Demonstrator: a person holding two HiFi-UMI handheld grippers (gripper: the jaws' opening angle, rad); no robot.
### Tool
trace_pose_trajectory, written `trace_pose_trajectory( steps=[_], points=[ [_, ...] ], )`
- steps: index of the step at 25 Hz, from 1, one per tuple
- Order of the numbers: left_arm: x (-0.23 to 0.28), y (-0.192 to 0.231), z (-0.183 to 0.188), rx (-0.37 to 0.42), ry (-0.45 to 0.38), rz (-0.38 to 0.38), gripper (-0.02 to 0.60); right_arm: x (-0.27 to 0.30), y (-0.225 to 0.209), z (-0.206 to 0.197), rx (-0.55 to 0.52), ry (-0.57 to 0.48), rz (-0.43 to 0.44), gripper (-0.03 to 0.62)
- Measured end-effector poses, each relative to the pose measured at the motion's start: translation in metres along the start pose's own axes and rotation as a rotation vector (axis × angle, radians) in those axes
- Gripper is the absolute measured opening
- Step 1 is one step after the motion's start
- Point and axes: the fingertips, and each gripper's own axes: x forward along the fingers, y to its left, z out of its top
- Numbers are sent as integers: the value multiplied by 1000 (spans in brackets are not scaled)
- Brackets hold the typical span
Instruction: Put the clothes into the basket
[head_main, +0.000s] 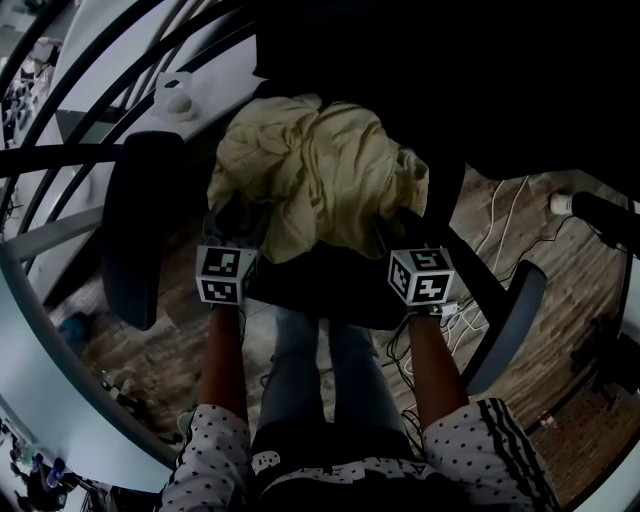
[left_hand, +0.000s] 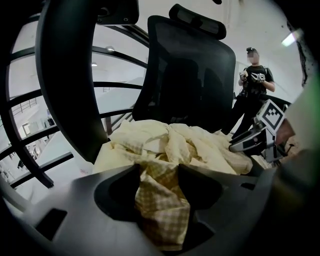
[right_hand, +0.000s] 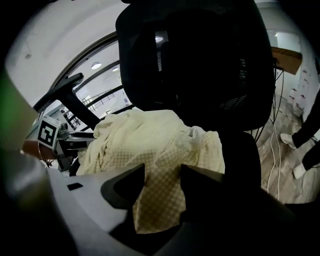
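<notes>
Pale yellow checked garment (head_main: 315, 170) lay heaped on office chair seat (head_main: 330, 295), bulk ahead of left gripper (left_hand: 160, 182) and right gripper (right_hand: 162, 180), both jaws clamping its near edge.

I'm seeing white short sleeves (head_main: 212, 452) speckled with dark dots, black white-striped trim (head_main: 512, 445) and blue jeans (head_main: 300, 365). The left gripper (left_hand: 161, 191) and right gripper (right_hand: 162, 187) are showing grey bodies, each carrying a cube (head_main: 225, 276) with black-and-white square markers.
</notes>
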Motion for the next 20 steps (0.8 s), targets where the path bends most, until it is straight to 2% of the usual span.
trace_pose_trajectory(
  steps=[7,8,10,13,16,20],
  points=[
    [6,-2,6,-11,14,7,229,13,11,2,11,48,36,209],
    [8,-5,7,-8,9,3,215,16,14,3,5,54,38,199],
    [11,-13,11,4,-4,-9,160,20,22,7,17,45,51,132],
    [17,-25,15,2,-17,-31,103,23,30,9,94,19,84,73],
    [21,-36,19,3,-10,-52,61,22,34,10,118,18,95,55],
    [27,-56,21,48,4,-122,44,27,48,13,110,28,126,49]
  ],
)
